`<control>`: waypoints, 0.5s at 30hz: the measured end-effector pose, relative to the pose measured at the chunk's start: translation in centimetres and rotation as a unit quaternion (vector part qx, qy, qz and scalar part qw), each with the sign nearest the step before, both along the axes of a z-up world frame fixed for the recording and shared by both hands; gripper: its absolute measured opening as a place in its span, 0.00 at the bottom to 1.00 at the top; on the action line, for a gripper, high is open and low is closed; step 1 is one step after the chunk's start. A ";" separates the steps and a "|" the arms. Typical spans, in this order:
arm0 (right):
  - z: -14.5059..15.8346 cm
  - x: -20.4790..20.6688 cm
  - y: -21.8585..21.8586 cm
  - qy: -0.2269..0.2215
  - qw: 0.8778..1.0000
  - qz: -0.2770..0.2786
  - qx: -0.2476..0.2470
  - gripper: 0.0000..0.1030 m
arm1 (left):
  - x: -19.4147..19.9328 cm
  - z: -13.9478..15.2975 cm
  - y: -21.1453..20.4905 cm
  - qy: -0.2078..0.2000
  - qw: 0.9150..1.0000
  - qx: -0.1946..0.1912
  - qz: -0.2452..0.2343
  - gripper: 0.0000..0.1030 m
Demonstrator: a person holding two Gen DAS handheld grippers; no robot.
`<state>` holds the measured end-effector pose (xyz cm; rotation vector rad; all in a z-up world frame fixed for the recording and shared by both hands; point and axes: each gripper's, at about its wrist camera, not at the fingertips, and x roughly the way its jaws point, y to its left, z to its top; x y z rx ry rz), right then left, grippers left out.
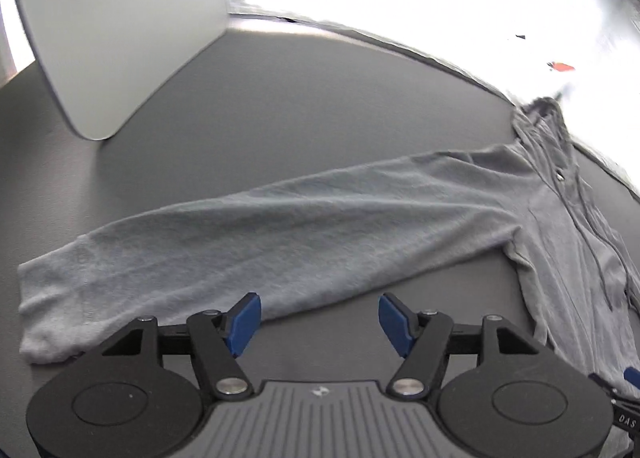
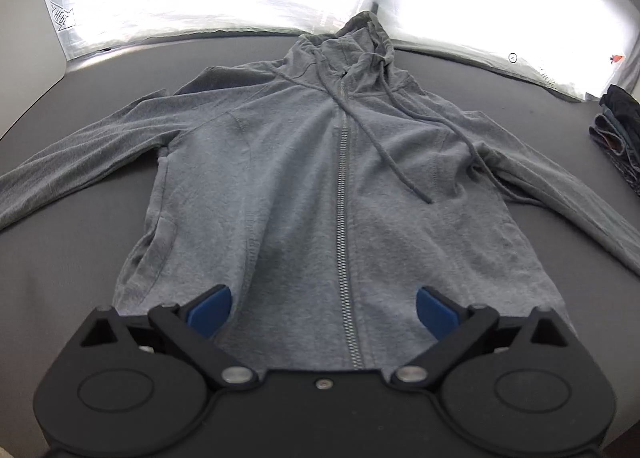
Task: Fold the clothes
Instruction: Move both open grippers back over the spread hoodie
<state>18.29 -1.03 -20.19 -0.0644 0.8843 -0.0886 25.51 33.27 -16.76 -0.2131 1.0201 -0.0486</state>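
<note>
The left tongs (image 1: 319, 322) hang with their blue pads spread and nothing between them just above the near edge of the hoodie's outstretched sleeve (image 1: 256, 234), and the right tongs (image 2: 323, 312), equally spread and empty, hover over the hem on either side of the zipper (image 2: 342, 185). The grey hoodie (image 2: 288, 161) lies front-up and flat across the middle of the dark worktop (image 1: 280, 105), hood toward the far edge. For a clean fold, I would pinch the sleeve near its cuff (image 1: 44, 318) and carry it straight across the chest, keeping the drawstrings (image 2: 384, 145) tucked inside.
</note>
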 end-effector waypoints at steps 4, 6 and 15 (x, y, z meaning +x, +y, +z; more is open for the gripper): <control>0.6 -2.3 -6.6 -0.001 0.998 -0.045 -0.035 0.97 | -2.3 -2.4 -9.3 0.026 0.990 -0.019 -0.134 0.65; 0.4 -3.1 -10.3 0.006 0.998 -0.056 -0.040 0.97 | -3.4 -3.9 -12.6 0.048 0.985 -0.039 -0.161 0.68; -2.2 -4.3 -20.8 0.090 0.993 0.033 0.066 0.56 | -7.6 -5.8 -16.7 0.076 0.994 -0.074 0.016 0.67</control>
